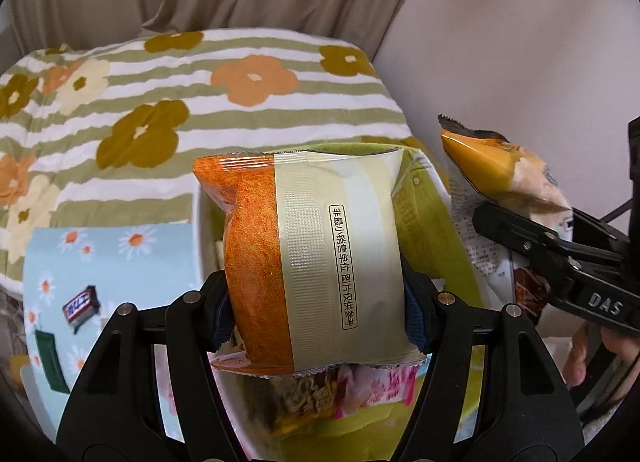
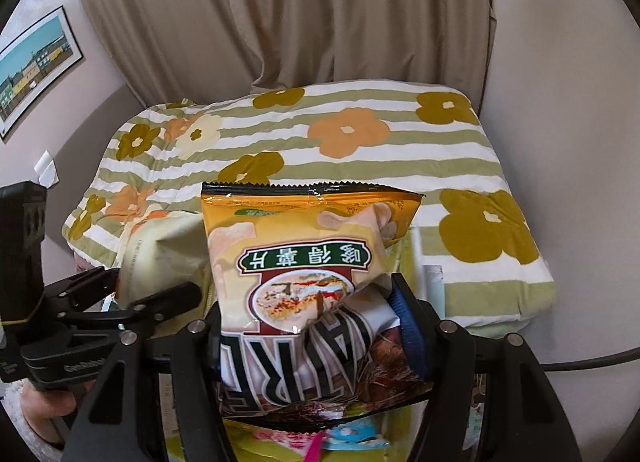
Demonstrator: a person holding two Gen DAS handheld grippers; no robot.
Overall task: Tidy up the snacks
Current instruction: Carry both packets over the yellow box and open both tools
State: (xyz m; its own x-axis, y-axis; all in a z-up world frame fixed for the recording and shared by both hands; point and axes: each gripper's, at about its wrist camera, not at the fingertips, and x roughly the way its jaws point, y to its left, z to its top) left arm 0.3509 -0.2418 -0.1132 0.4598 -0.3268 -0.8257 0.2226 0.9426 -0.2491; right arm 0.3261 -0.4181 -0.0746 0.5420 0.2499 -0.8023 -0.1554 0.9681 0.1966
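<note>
My left gripper point(image 1: 320, 302) is shut on an orange-and-cream snack packet point(image 1: 312, 254), which it holds upright above a white bin point(image 1: 198, 222). In the bin lie green packets point(image 1: 432, 222) and a pink one point(image 1: 380, 386). My right gripper point(image 2: 316, 326) is shut on a yellow chip bag point(image 2: 304, 254), crumpling its lower half. In the left wrist view the right gripper point(image 1: 528, 218) hangs to the right with the chip bag point(image 1: 492, 166). The right wrist view has the left gripper point(image 2: 152, 282) on its left side with the cream packet point(image 2: 160, 254).
A bed with a green-striped floral quilt point(image 2: 360, 150) lies behind, backed by a beige curtain point(image 2: 300, 22) and the wall. On a light blue floral cloth point(image 1: 120, 262) to the left lie a small chocolate bar point(image 1: 80, 304) and a dark green packet point(image 1: 50, 358).
</note>
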